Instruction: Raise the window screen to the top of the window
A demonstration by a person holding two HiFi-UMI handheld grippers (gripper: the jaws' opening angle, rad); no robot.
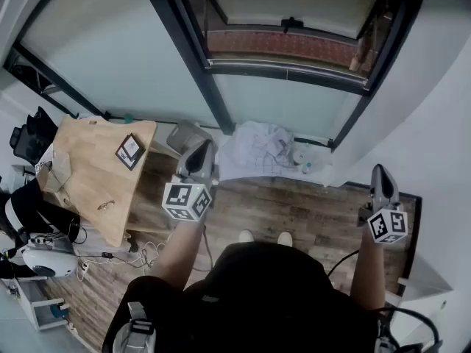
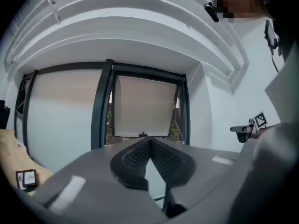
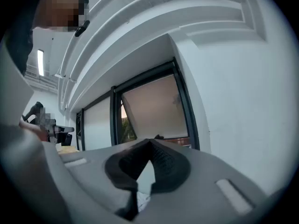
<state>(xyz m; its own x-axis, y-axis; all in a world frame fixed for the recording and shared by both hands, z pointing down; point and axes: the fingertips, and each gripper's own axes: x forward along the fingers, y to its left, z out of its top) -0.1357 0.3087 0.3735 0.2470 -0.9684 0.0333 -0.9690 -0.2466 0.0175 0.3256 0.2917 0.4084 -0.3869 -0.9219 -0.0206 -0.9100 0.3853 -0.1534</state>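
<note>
Plainly, left gripper (image 2: 149, 141) and right gripper (image 3: 150, 143) pinch closed, empty — only the head view shows the floor (image 1: 302, 208).

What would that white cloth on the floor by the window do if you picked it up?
The cloth lies crumpled in soft folds, so it would probably go floppy and droop from wherever you pinch it. It looks thin, so it is likely light. It shouldn't roll or break.
</note>
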